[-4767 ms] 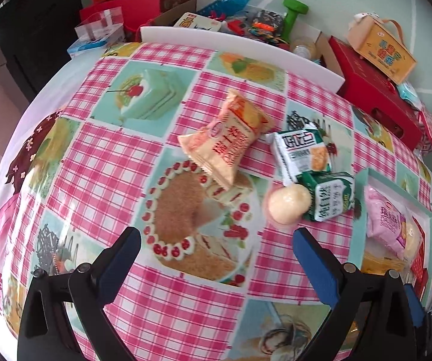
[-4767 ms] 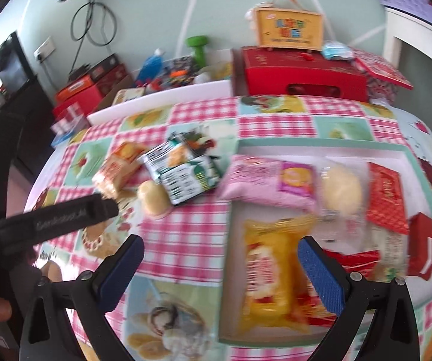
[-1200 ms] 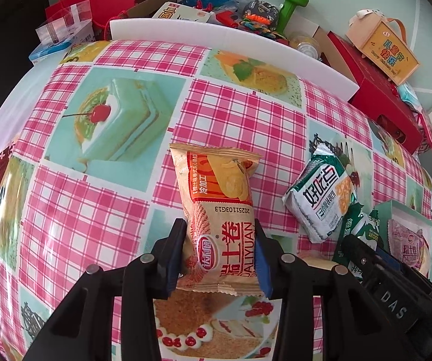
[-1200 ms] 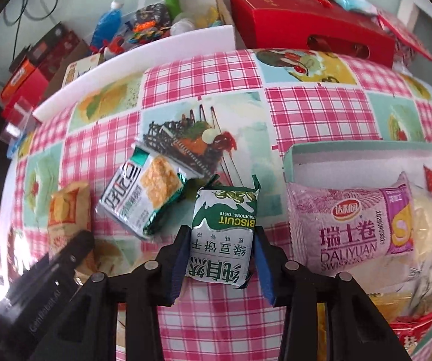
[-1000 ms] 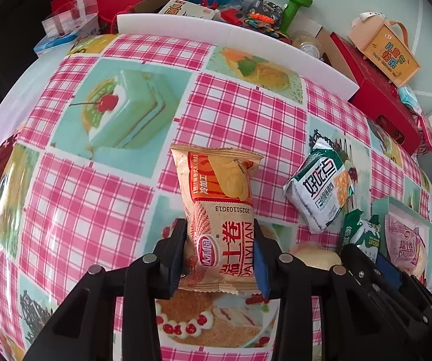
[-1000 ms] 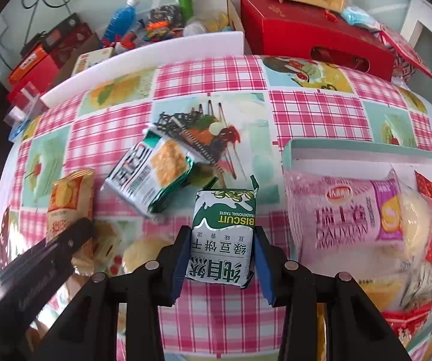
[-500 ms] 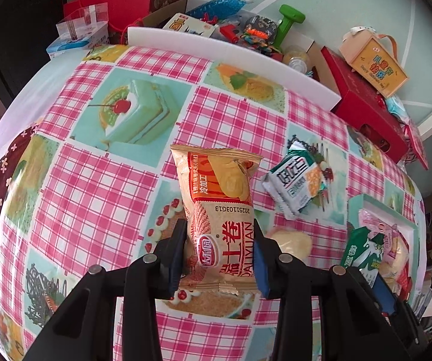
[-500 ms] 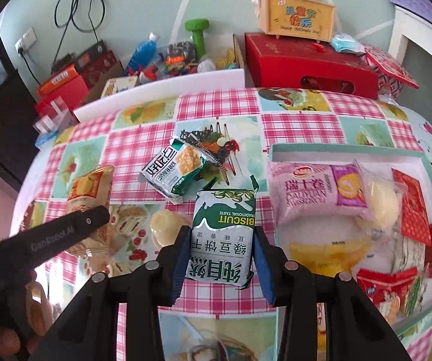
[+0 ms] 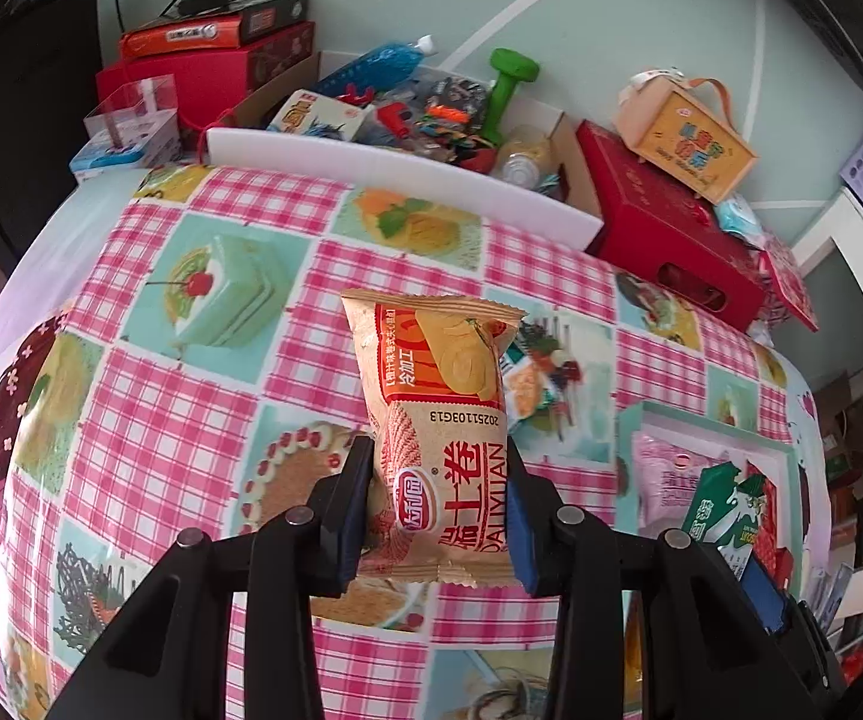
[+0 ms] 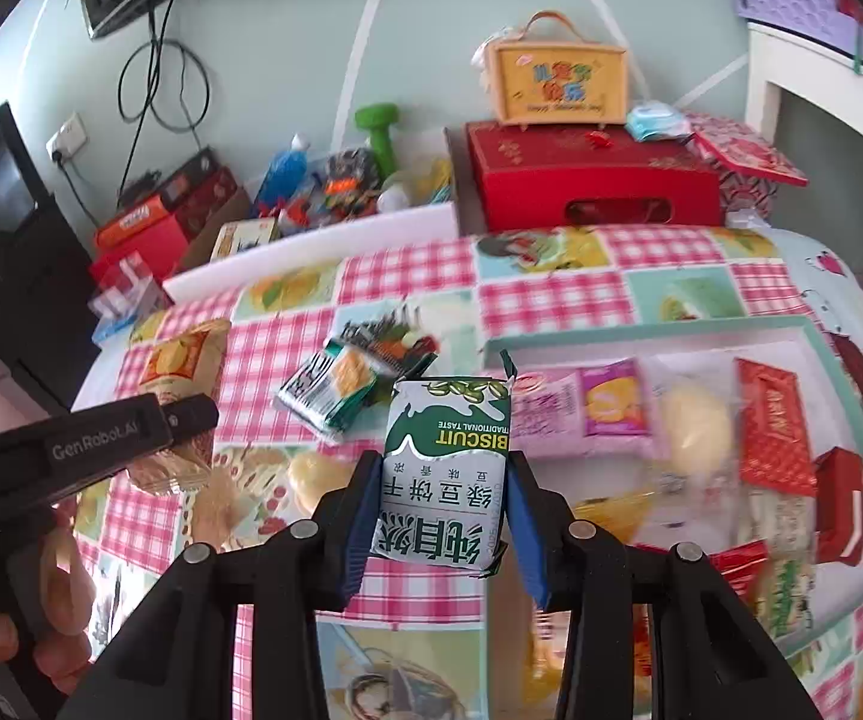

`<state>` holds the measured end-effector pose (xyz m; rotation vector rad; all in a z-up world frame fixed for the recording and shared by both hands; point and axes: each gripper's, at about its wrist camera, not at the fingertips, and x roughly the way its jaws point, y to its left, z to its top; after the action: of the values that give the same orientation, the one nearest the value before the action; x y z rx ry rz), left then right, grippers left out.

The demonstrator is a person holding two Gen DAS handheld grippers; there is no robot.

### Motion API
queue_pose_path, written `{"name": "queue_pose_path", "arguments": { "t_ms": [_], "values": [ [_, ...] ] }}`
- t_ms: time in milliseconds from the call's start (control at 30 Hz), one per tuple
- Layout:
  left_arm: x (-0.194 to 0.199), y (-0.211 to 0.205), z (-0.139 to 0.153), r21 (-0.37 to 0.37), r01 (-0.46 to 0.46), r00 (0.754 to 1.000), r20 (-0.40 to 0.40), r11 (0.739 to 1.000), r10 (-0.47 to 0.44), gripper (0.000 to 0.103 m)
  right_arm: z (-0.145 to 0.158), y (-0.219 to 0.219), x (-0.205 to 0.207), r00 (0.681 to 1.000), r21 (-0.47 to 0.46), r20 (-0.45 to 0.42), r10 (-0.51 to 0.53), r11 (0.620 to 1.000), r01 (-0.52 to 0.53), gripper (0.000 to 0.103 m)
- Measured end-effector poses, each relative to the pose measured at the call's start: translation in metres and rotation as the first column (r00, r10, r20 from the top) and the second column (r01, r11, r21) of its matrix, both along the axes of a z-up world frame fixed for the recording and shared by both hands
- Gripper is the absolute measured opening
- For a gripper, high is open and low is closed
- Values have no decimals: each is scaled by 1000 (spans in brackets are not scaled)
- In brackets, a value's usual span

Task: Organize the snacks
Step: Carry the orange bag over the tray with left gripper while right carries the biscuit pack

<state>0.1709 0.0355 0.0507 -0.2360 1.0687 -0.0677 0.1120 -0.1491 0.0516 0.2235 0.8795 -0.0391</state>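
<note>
My left gripper [image 9: 437, 516] is shut on an orange Swiss-roll snack packet [image 9: 440, 420] and holds it above the checked tablecloth. My right gripper [image 10: 440, 516] is shut on a green biscuit packet [image 10: 446, 468], held above the table near the left edge of the teal snack tray [image 10: 641, 329]. The green packet also shows in the left wrist view [image 9: 728, 510], over the tray [image 9: 713, 426]. The tray holds a pink packet [image 10: 581, 408], a pale bun [image 10: 695, 426] and red packets [image 10: 770, 426]. A green-white packet [image 10: 329, 390] and a round bun [image 10: 311, 474] lie on the cloth.
A red box [image 10: 587, 180] with an orange carry box [image 10: 557, 81] on it stands behind the table. A cardboard box of clutter with a green dumbbell [image 10: 380, 132] and blue bottle [image 10: 284, 174] sits at the back. White foam strip [image 10: 311, 246] lines the far table edge.
Both grippers have risen and pulled back with their packets; the table looks smaller. The right gripper with the green packet has moved right, toward the tray.
</note>
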Motion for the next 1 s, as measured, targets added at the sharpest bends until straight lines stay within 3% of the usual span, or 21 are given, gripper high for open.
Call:
{"name": "queue_pose_path", "arguments": {
  "t_ms": [333, 600, 1000],
  "values": [
    [-5, -46, 11, 37, 100, 995, 26, 994, -101, 41, 19, -64, -15, 990, 46, 43, -133, 990, 131, 43],
    [-11, -95, 7, 66, 209, 977, 18, 976, -210, 41, 8, -135, -28, 949, 76, -8, -316, 946, 316, 43],
    [-37, -188, 2, 47, 453, 890, 33, 890, -455, 41, -1, -193, -49, 898, 91, -49, -437, 894, 440, 43]
  ]
}}
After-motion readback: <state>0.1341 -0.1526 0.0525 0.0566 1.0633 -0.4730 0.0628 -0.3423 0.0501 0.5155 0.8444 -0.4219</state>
